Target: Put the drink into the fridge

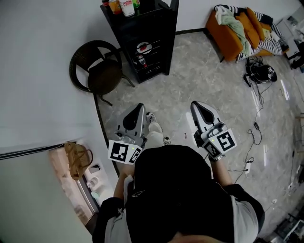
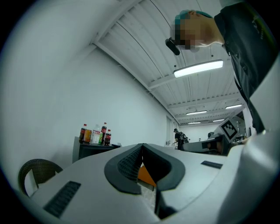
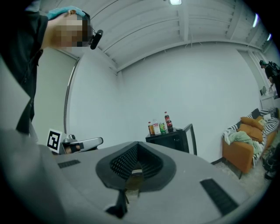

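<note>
Head view, looking down on a person standing on a grey marbled floor (image 1: 199, 71). The left gripper (image 1: 139, 108) and right gripper (image 1: 195, 105) are held level, side by side but apart, ahead of the body. Each gripper view shows its jaws pressed together with nothing between them. The drink bottles (image 1: 124, 6) stand in a cluster on top of a black shelf unit (image 1: 147, 42) against the far wall, well apart from both grippers. In the left gripper view they appear far left of the jaws, in the right gripper view just right of them. A round dark chair (image 1: 97, 71) stands left of the unit; an orange sofa (image 1: 228, 35) with striped cloth lies at far right; cables (image 1: 254, 133) trail over the floor on the right
</note>
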The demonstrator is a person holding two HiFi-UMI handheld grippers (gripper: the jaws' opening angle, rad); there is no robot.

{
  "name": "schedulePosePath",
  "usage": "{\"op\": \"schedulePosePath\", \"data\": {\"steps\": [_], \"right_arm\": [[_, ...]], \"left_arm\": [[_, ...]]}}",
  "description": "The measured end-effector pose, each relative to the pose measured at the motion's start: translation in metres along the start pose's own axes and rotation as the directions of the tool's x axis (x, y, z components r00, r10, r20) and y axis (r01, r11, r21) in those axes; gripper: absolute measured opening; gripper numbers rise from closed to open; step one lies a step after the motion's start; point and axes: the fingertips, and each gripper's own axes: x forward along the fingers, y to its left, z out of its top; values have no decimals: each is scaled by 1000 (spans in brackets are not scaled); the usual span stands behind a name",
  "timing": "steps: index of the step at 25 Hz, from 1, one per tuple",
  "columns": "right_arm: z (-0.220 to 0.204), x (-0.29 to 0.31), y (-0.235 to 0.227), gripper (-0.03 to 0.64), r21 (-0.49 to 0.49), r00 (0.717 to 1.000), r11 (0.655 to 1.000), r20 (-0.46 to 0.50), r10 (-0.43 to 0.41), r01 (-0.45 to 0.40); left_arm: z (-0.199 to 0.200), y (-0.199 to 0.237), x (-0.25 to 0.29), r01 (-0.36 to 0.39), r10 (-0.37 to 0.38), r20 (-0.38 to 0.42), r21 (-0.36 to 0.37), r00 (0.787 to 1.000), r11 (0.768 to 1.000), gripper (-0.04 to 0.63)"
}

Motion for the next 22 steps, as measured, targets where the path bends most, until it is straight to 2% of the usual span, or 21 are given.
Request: {"op": "schedulePosePath", "data": {"steps": [7, 13, 16, 22], "right_arm": [[25, 75, -40, 3, -50, 1000, 998, 17, -26, 27], [49, 145, -64, 3, -68, 998, 996, 43, -54, 57], [49, 173, -70, 2, -80, 997, 995, 42, -59, 63], [51, 219, -87, 3, -81, 996, 994, 40, -76, 79]], "left_arm": [[6, 71, 71, -4, 4, 16, 3, 1000, 1000, 11], [22, 120, 134, 57, -58, 31, 29, 998, 998, 11], [25, 141, 157, 78, -79, 39, 37, 996, 996, 11], [31, 188, 190, 72, -75, 48, 50, 996, 996, 11]]}}
